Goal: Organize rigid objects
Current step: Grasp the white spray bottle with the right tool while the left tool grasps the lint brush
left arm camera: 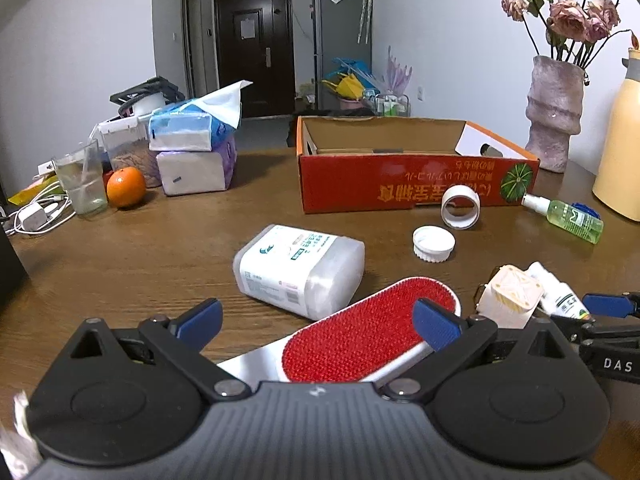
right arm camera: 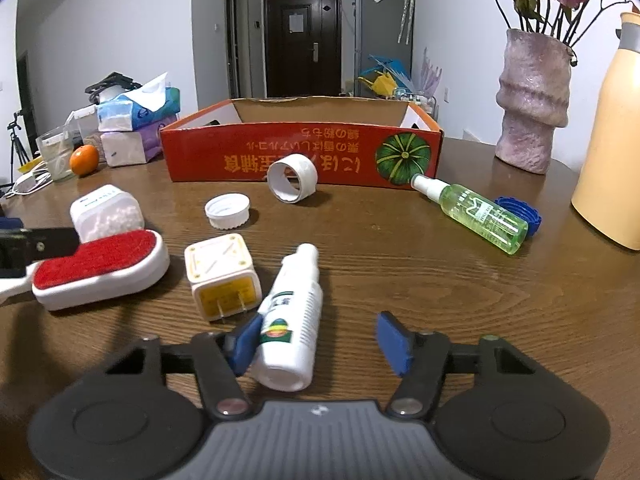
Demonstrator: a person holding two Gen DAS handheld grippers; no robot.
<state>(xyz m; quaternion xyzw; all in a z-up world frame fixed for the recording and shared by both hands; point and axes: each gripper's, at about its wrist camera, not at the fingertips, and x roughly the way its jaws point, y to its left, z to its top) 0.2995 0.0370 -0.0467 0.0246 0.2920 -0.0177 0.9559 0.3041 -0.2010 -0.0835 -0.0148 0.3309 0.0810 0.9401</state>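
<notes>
Right hand-held gripper (right arm camera: 322,344): jaws partly open around the base end of the white spray bottle (right arm camera: 294,320). Left pad touches its side; right pad stands clear. No grip yet.
White spray bottle: lies on its side on the desk (right arm camera: 440,300), nozzle pointing toward the box, just beside the plug adapter (right arm camera: 222,276). Lying flat, it offers its round body across the jaws; it may roll when pinched.
Left hand-held gripper (left arm camera: 318,322): jaws wide open, straddling the lint brush (left arm camera: 368,332); right pad sits over the red pad face. Whether it touches, I cannot tell. Nothing held.
Lint brush: flat on the desk, handle toward the gripper, likely the easier end to take.
Cardboard box (right arm camera: 304,152): open-topped, at the far side of the desk, seemingly empty; judged the destination.
Loose items near the box: tape roll (right arm camera: 292,178), white cap (right arm camera: 227,210), green spray bottle (right arm camera: 480,212), white jar (left arm camera: 300,270).
Stage: both grasps pending; nothing seen boxed.
</notes>
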